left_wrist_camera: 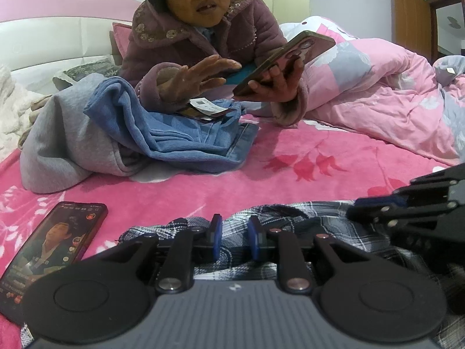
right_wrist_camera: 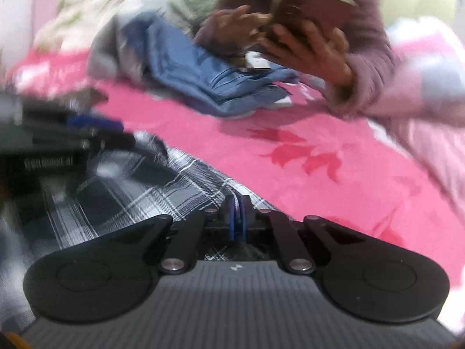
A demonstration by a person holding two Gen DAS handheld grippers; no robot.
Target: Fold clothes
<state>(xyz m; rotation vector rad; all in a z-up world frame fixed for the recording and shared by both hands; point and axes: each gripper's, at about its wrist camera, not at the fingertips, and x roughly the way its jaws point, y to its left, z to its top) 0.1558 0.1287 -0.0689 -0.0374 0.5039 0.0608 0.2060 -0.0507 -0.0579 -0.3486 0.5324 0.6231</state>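
Right wrist view blurred; right gripper (right_wrist_camera: 237, 203) pinches plaid shirt (right_wrist_camera: 122, 186); left gripper (left_wrist_camera: 234, 229) slightly parted

Two tools show: the left tool (left_wrist_camera: 234, 237) and the right tool (right_wrist_camera: 237, 213). One dark plaid checked cloth (right_wrist_camera: 122, 186) lies nearest them on the one pink flowered bed blanket (left_wrist_camera: 261, 180). Beyond the plaid cloth lie one folded blue denim garment (left_wrist_camera: 180, 136) and one grey fleece garment (left_wrist_camera: 66, 145). Two smartphones: one lying left of the plaid cloth (left_wrist_camera: 49, 250), one held by the one seated person's hand (left_wrist_camera: 279, 58). One pink quilt (left_wrist_camera: 377, 87).
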